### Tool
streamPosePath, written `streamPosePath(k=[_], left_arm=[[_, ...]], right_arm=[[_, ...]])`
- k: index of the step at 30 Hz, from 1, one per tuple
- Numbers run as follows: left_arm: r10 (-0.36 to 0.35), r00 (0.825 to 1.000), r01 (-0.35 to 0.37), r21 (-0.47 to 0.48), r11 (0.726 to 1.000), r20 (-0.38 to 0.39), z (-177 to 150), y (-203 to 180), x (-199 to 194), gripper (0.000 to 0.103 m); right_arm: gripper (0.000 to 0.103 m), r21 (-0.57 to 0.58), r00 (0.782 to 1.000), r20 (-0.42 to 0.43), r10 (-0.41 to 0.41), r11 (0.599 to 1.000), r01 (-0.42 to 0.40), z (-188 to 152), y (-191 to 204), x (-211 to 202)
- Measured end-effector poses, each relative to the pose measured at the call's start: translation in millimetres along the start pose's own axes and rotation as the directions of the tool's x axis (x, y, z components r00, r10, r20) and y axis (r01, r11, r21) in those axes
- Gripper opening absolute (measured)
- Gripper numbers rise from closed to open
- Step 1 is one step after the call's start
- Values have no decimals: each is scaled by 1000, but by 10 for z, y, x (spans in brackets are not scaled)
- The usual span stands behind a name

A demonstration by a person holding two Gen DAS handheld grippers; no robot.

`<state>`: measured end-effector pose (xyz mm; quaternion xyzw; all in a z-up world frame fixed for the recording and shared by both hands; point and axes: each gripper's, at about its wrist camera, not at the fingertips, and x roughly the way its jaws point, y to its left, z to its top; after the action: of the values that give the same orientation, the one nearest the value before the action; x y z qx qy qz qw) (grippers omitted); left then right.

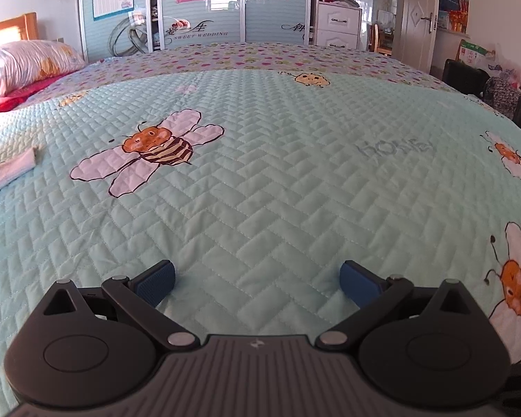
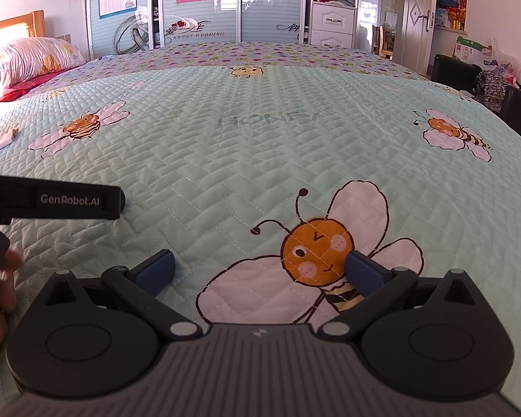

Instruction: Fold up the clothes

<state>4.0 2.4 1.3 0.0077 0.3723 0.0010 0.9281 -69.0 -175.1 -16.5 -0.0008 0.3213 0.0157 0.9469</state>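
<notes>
A wide bed (image 1: 295,173) fills the room, covered by a mint quilt (image 2: 225,173) printed with bees. A pillow (image 1: 27,62) lies at its left before a wooden headboard (image 1: 10,27) lit by sun. Behind stand a sliding wardrobe (image 1: 198,10), white drawers (image 1: 337,24) and an open door (image 1: 420,17).

Bright daylight from left, pillow (image 1: 27,62) overexposed; glare on wardrobe doors (image 1: 205,17); fisheye-curved edges; sharp focus.

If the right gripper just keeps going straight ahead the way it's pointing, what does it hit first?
Probably the mint-green quilted bedspread, around its printed orange-faced bee; the open right gripper points low across it. Depth is unclear.
</notes>
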Motion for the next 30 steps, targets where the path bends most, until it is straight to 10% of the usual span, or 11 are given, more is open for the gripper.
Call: streamPosePath(k=[8,12,20,23,27,30], left_arm=[[-111,989,104,-70,992,-94,269,187,3,103],[-30,984,32,5,999,-176,-128,-58,-634,102],[11,989,-39,-193,980,-146,-154,1014,-1699,102],[110,979,-159,-313,936,-170,-218,1602,-2035,103],[54,984,-147,-585,798,-172,-436,2407,-2358,103],[123,981,-188,-584,790,-149,-455,2628,-2526,103]], right_arm=[[103,5,1000,-5,3,1000,-3,2,-31,-7],[103,11,1000,-25,-8,1000,8,-4,-7,-7],[103,24,975,-202,96,995,-93,33,390,-462],[103,-20,954,-221,201,977,-211,184,776,-720],[103,-110,929,-227,293,940,-324,427,1312,-1057],[103,-175,902,-237,360,898,-404,610,1715,-1310]])
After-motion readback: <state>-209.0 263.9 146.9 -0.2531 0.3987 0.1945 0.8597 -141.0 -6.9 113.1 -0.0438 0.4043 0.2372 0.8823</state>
